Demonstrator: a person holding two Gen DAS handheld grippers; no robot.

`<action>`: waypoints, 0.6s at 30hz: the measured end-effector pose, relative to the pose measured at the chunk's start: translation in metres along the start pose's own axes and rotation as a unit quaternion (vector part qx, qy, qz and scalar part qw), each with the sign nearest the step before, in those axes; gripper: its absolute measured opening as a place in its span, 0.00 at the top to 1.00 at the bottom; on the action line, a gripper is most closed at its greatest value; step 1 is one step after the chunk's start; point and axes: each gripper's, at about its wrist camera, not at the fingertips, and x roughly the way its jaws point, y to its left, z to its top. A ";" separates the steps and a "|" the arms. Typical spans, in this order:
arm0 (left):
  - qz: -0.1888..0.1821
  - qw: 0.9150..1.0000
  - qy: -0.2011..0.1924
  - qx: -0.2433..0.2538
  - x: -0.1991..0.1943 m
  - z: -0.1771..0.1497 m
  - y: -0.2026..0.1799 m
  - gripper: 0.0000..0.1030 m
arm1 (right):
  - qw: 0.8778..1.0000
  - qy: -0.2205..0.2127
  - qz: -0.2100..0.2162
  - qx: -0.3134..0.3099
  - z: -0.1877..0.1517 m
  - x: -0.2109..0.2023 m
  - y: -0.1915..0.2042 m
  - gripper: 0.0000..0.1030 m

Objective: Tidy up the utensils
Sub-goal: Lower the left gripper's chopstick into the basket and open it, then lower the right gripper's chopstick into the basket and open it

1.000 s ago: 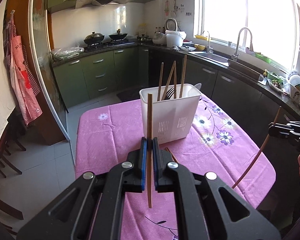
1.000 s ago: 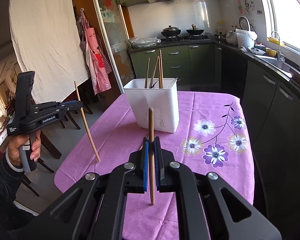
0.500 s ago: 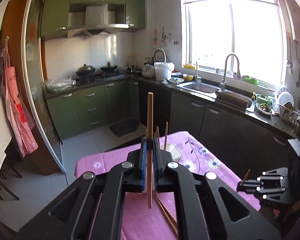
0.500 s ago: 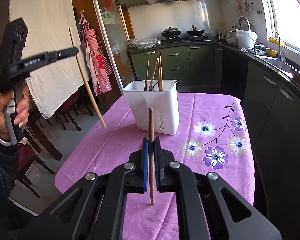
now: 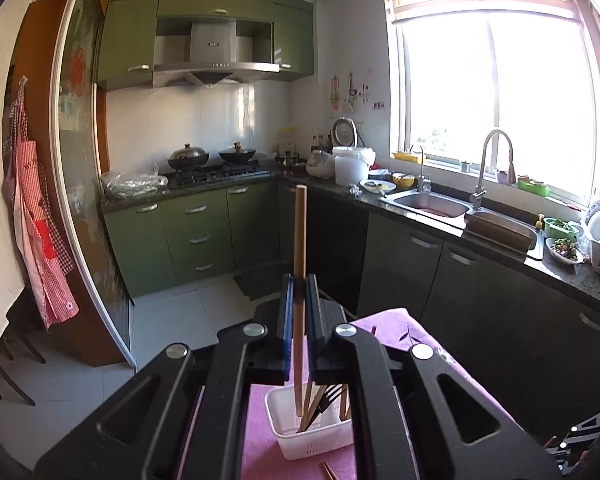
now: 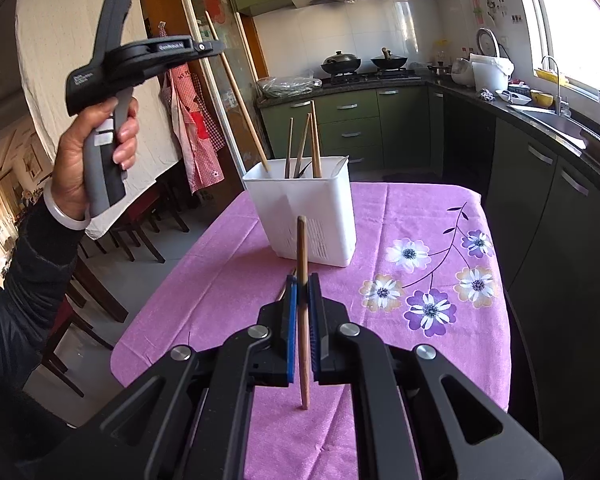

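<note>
I see the counter (image 6: 228, 280), draped in a pink flowered cloth, carrying one white caddy (image 6: 300, 216) near its far end. My left tool (image 5: 296, 320) is raised directly over the caddy and is the nearer of the two; it is clamped on one chopstick (image 5: 300, 264) that hangs close to vertical, its lower tip already at the caddy's mouth. From the right wrist view that stick slants down from upper left into the left corner of the caddy. I judge the coming move turns on this: the caddy lies straight below the stick's long axis, so it only needs lowering and letting go.

My right tool (image 6: 304, 320) waits well short of the caddy, low over the cloth, pinching a second chopstick (image 6: 303, 304) upright.

Count: two held chopsticks, three sticks standing in the caddy, one dark fork (image 5: 332, 394) among them, and at least one loose stick (image 5: 328, 472) on the cloth.
</note>
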 end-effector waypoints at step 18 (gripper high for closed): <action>-0.025 0.998 0.053 -0.017 -0.004 -0.067 0.013 0.75 | 0.998 -0.053 0.014 -0.018 0.065 -0.009 0.011 0.94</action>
